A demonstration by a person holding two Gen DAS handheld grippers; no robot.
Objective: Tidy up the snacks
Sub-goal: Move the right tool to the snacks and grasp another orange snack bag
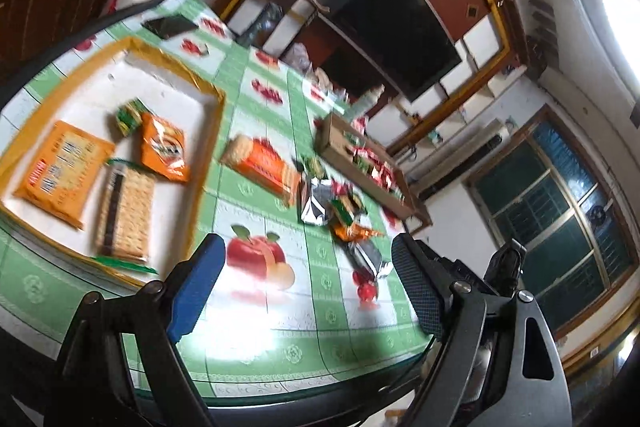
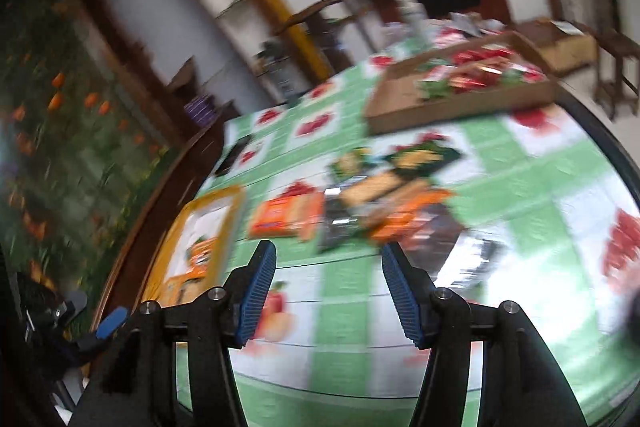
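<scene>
A gold-rimmed white tray (image 1: 176,67) holds two orange packets (image 1: 64,171), a cracker sleeve (image 1: 126,211) and a small green box (image 1: 129,115). An orange biscuit pack (image 1: 262,163) lies on the green fruit-print tablecloth beside it. A loose pile of snack wrappers (image 1: 332,207) lies further right. My left gripper (image 1: 308,259) is open and empty, above the cloth near the front. My right gripper (image 2: 328,263) is open and empty, just short of the blurred pile (image 2: 384,203); the biscuit pack (image 2: 286,217) and the tray (image 2: 230,223) show to its left.
A cardboard tray of red and green packets (image 1: 360,163) stands at the far side, also in the right wrist view (image 2: 460,91). A black phone (image 1: 170,25) lies at the back left. A TV (image 1: 400,27) and shelves stand behind the round table.
</scene>
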